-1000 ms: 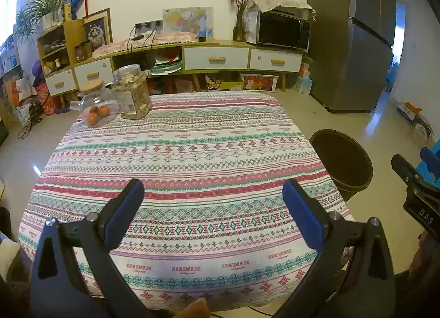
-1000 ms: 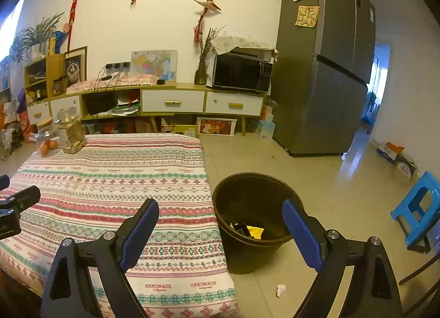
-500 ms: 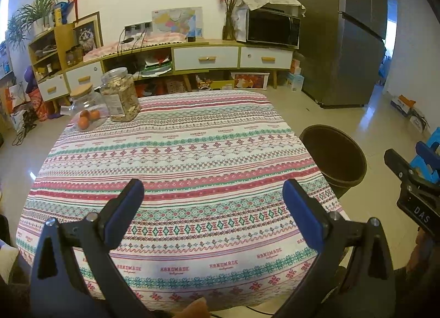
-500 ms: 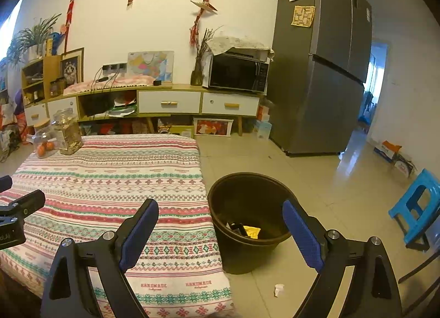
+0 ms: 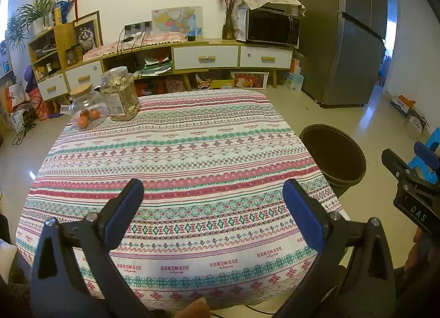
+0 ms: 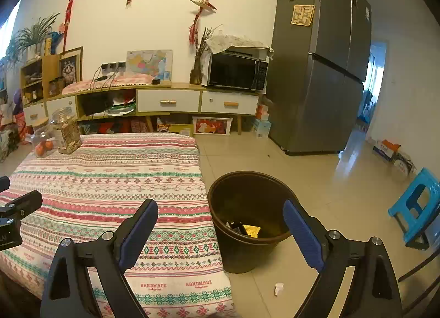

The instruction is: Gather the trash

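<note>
Both hand-held grippers stand spread wide, grasping nothing. The right hand-held gripper [image 6: 220, 232] frames the dark bin [image 6: 249, 221], which holds yellow and black scraps. A small white scrap [image 6: 278, 288] lies on the tiled floor [image 6: 330, 180] just below the bin, nearer the right hand; its long axis is unclear. The left hand-held gripper [image 5: 213, 209] hangs over the striped cloth on the counter [image 5: 178, 158], which bears two jars [image 5: 121, 94].

Tablecloth [image 5: 176, 153], centre frame: white ground with red, pink and teal geometric bands. Bin [image 6: 247, 208], lower centre: dark brown, holding a yellow scrap [image 6: 252, 230] beside something black, possibly a wrapper. Stool [image 6: 418, 208], right edge: bright blue. Gripper pads [image 6: 139, 231]: blue on black arms. Fruit [image 5: 88, 118], left: orange.
</note>
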Demonstrator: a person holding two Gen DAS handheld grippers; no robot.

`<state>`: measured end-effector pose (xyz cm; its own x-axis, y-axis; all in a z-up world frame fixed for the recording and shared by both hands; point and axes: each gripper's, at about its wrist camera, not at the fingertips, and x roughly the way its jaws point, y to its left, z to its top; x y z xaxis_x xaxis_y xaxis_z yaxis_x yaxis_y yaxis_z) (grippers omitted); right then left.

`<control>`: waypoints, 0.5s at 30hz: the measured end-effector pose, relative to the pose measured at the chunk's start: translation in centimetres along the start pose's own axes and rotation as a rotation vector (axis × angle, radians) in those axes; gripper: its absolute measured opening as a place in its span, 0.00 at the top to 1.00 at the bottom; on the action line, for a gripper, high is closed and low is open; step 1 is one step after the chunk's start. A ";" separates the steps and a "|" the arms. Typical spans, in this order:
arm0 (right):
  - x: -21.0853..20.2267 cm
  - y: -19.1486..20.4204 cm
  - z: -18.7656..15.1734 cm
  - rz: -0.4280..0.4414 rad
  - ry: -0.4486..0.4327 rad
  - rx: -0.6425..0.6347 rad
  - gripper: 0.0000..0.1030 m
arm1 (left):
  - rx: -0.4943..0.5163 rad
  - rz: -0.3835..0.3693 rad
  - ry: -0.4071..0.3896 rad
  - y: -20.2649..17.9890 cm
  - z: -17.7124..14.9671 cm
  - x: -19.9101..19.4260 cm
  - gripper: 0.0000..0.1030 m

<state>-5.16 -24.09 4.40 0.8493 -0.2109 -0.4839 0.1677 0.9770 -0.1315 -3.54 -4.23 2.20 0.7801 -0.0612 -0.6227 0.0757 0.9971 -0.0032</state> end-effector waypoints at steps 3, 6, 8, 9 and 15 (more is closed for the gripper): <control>0.0 0.0 0.0 0.001 0.000 0.001 0.09 | 0.000 -0.003 0.001 0.0 0.0 0.0 0.02; 0.0 0.0 0.0 0.003 0.001 0.002 0.08 | -0.001 -0.004 0.002 0.0 0.0 0.0 0.02; -0.1 0.0 0.1 0.005 -0.002 0.004 0.08 | -0.001 -0.003 0.003 0.0 0.0 0.0 0.02; -0.2 0.0 0.1 0.004 -0.005 0.003 0.08 | 0.000 -0.004 0.003 0.0 0.0 0.0 0.02; -0.4 -0.2 0.2 0.011 -0.016 0.011 0.08 | 0.004 -0.002 0.006 -0.2 -0.1 0.1 0.02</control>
<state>-5.42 -24.15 4.80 0.8590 -0.2000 -0.4713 0.1641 0.9795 -0.1167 -3.50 -4.43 2.09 0.7760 -0.0626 -0.6276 0.0797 0.9968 -0.0008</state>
